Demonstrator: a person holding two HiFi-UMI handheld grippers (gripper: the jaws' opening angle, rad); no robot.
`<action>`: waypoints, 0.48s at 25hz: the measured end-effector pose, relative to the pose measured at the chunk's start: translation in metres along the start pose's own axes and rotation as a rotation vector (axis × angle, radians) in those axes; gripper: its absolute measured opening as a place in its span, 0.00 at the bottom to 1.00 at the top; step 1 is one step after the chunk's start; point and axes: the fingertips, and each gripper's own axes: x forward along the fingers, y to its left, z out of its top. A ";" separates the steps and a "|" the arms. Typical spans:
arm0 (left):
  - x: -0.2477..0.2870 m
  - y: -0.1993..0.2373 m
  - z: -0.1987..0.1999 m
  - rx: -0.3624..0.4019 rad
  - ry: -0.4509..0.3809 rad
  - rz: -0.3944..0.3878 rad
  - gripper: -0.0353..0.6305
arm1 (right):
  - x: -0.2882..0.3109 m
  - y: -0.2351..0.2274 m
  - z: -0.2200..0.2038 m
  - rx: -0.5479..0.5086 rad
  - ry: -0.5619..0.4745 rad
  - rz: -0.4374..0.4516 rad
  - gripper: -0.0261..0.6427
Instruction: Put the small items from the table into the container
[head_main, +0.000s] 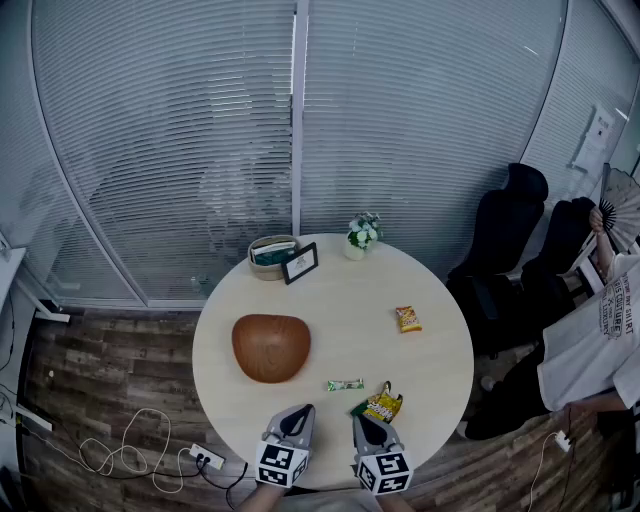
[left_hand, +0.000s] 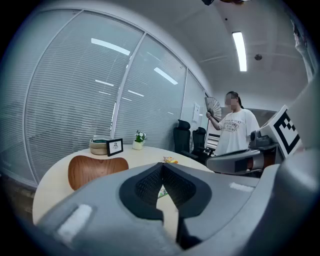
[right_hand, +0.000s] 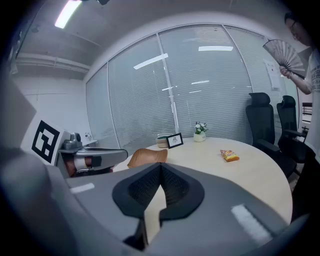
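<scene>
A round light table carries a wooden bowl at its left. An orange snack packet lies at the right. A small green packet and a yellow snack packet lie near the front edge. My left gripper hovers at the front edge, shut and empty, just behind the green packet. Beside it my right gripper is also shut and empty, its tip close to the yellow packet. In the left gripper view the shut gripper faces the bowl. The right gripper looks past the bowl toward the orange packet.
At the table's far edge stand a woven basket, a small picture frame and a flower pot. Black office chairs and a person with a fan are to the right. Cables and a power strip lie on the floor.
</scene>
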 end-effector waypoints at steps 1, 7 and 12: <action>0.001 0.001 0.001 0.000 -0.001 0.000 0.05 | 0.002 0.001 0.001 0.000 -0.002 0.002 0.04; 0.005 0.006 0.004 0.004 -0.005 0.002 0.05 | 0.006 0.000 0.012 0.008 -0.051 0.022 0.04; 0.010 0.007 0.005 0.015 0.003 -0.006 0.05 | 0.016 -0.025 0.004 -0.016 -0.040 -0.026 0.04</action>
